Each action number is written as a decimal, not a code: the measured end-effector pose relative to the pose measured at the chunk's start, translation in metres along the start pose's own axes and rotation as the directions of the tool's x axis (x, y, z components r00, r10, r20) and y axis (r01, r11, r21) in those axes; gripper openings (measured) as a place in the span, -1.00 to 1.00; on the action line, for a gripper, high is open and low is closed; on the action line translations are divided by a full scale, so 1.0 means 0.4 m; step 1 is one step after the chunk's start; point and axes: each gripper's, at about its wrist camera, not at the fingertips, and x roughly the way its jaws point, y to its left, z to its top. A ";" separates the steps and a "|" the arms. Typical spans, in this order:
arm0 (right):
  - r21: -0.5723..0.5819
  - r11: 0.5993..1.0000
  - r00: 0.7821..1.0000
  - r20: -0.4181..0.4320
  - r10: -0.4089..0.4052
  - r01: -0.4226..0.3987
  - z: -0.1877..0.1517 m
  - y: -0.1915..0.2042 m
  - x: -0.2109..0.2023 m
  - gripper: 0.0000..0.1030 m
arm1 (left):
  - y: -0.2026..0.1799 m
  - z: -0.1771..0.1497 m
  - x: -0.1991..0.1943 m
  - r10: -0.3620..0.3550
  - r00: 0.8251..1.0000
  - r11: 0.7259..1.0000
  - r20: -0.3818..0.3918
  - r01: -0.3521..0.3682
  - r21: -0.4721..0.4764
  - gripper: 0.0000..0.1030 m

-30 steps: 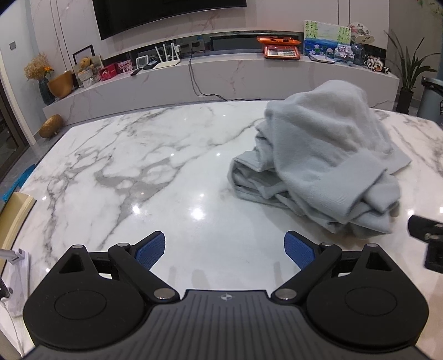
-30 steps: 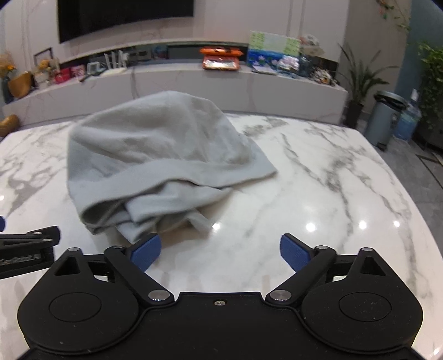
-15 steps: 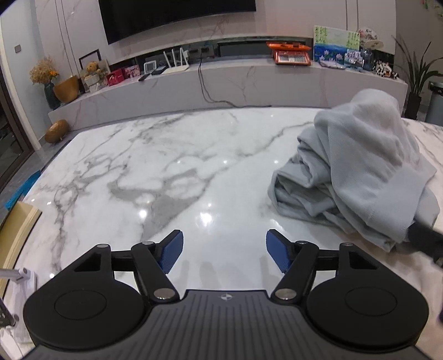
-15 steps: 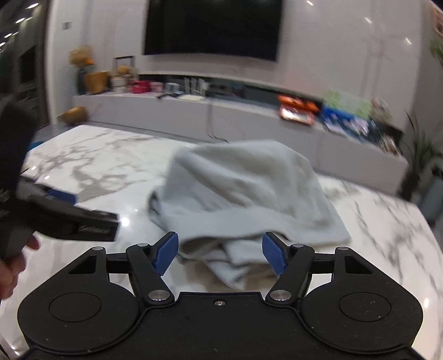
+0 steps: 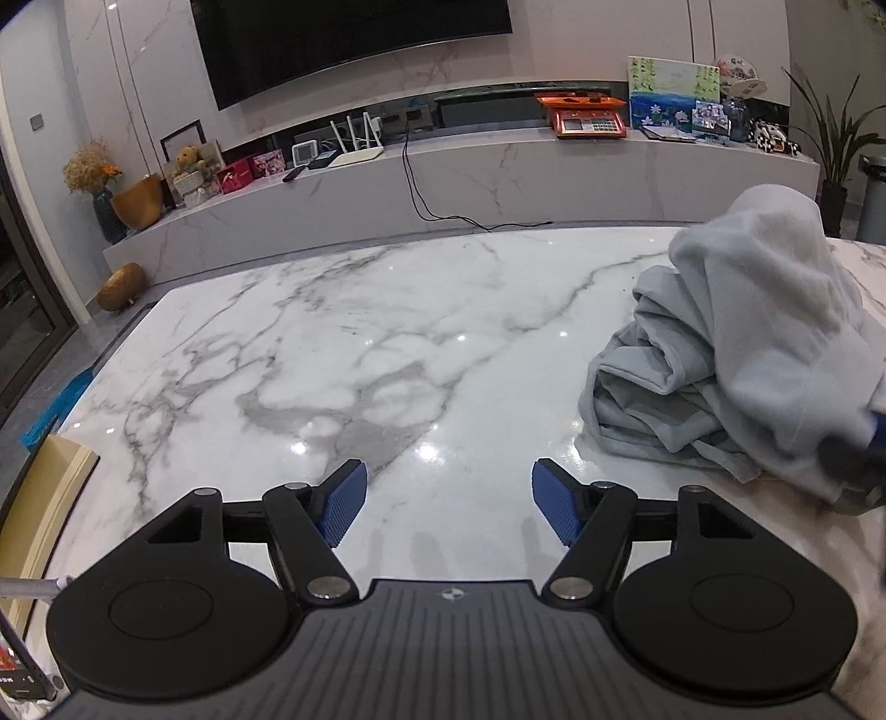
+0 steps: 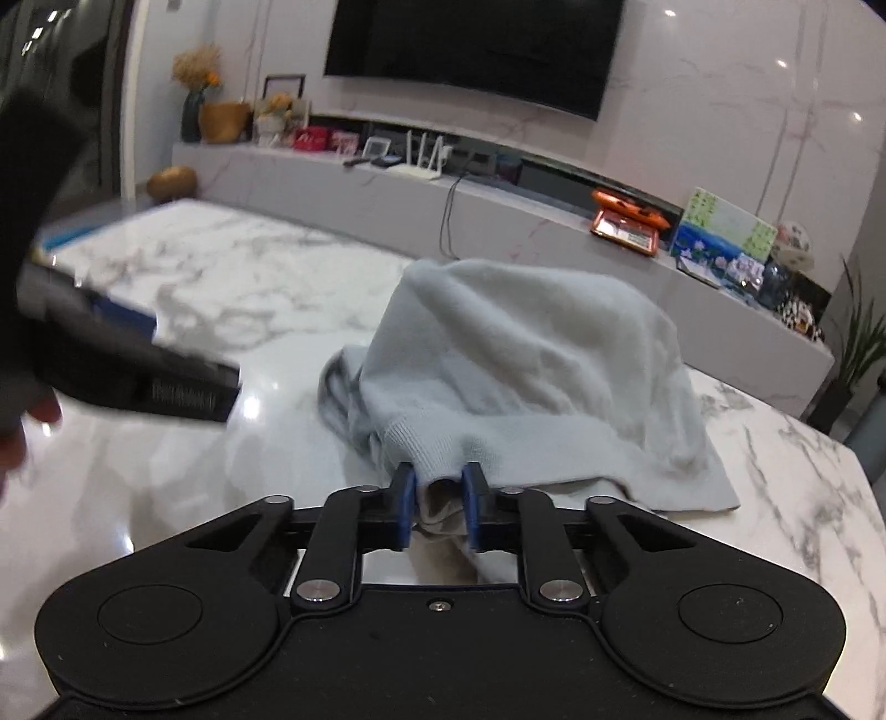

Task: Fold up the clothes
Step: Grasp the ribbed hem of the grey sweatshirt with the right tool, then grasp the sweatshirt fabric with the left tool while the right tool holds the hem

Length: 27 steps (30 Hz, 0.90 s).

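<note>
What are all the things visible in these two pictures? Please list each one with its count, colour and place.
garment: one, pale grey, crumpled heap on the table, its ribbed edge pinched
table: one, white marble with grey veins, under everything
television: one, black, on the far wall
scale: one, orange, on the long ledge behind
painting: one, blue and green, on the ledge
router: one, white, on the ledge
plant: one, green, far right corner
left gripper: one, black with blue pads, open over bare table
right gripper: one, black with blue pads, shut on the garment

Right gripper point(image 6: 437, 507) swung toward 12 o'clock; now clamped on sweater point(image 6: 531, 354) hem; left gripper point(image 5: 447, 498) narrowed slightly.
</note>
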 end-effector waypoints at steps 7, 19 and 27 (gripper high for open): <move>0.071 0.996 0.999 0.010 -0.047 0.046 0.044 -0.131 -0.079 -0.91 | -0.016 0.005 0.027 -0.065 0.998 0.998 0.003 0.065 0.013 0.27; 0.187 0.922 0.940 -0.077 -0.332 0.340 0.009 -0.416 -0.169 -0.94 | -0.042 0.011 0.083 -0.197 0.980 0.980 0.032 0.198 -0.032 0.08; 0.244 0.789 0.826 -0.165 -0.538 0.563 -0.056 -0.605 -0.223 -0.95 | -0.054 0.029 0.125 -0.205 0.978 0.976 0.039 0.207 -0.060 0.05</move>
